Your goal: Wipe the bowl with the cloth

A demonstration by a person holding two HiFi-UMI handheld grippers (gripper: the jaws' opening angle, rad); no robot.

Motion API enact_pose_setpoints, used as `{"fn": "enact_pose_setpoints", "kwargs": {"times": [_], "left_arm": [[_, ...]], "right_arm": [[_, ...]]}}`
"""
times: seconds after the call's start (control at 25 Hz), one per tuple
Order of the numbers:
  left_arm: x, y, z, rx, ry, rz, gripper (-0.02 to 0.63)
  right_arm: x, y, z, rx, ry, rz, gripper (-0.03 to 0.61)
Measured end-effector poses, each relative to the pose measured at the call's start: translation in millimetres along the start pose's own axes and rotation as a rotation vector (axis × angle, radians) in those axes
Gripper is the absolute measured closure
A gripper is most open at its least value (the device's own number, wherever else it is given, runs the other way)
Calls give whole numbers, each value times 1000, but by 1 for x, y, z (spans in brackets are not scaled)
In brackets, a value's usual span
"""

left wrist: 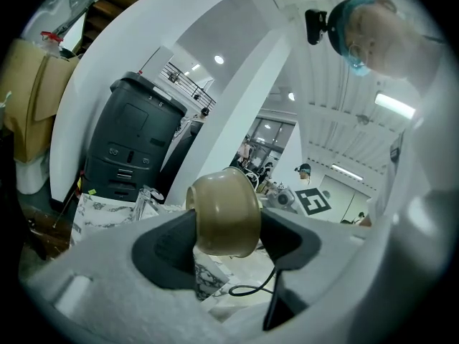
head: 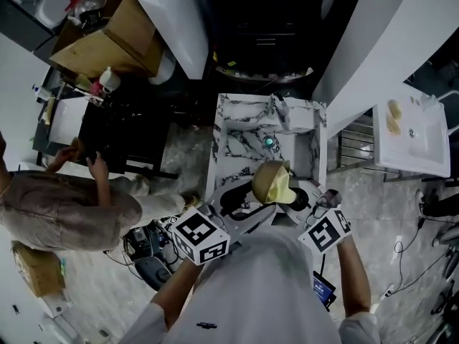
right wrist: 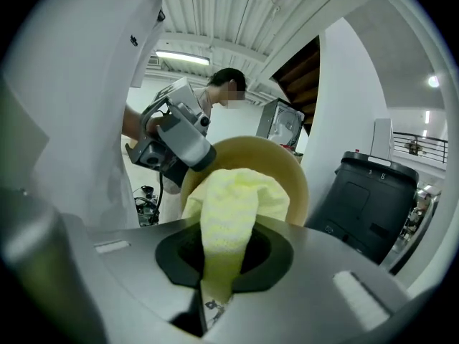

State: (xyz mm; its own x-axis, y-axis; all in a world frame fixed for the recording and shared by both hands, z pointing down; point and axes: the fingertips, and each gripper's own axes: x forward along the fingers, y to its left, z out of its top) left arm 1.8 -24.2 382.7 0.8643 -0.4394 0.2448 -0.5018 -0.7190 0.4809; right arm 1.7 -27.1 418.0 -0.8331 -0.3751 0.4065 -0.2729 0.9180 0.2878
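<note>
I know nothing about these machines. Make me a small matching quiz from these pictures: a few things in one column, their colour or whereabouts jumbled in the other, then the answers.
Things:
1. bowl
2. cloth
3. table

Descriptions:
A. pale yellow, clamped in the fingers of the right gripper and pressed into the bowl
B. white with dark marble veins, below both grippers
C. tan, clamped in the fingers of the left gripper

Pairs: 1-C; 2-A; 3-B
</note>
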Motion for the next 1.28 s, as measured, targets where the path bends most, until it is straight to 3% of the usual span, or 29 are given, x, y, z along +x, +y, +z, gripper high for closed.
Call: {"fn": "enact_pose_setpoints", "kwargs": {"times": [0.28,0.6,0.8,1.12,1.28], "left_arm": [[-3,-3,-8,49,26,15,333],[-5,-4,-11,75,34,15,334],[-4,-4,-9,72,33,1,334],[-1,-6,-15,104,72,-19,334],[-2,-8,-13,77,66,-39,334]], "right_arm": [[3,-18,-10,-55,115,-58,548],[0,-34,16,-1,37,-89,548],[2,-30,34,-17,-31,-49,548],[5,-12,37,-56,-64,66,549],[6,-2,36,-71,-71,123,549]]}}
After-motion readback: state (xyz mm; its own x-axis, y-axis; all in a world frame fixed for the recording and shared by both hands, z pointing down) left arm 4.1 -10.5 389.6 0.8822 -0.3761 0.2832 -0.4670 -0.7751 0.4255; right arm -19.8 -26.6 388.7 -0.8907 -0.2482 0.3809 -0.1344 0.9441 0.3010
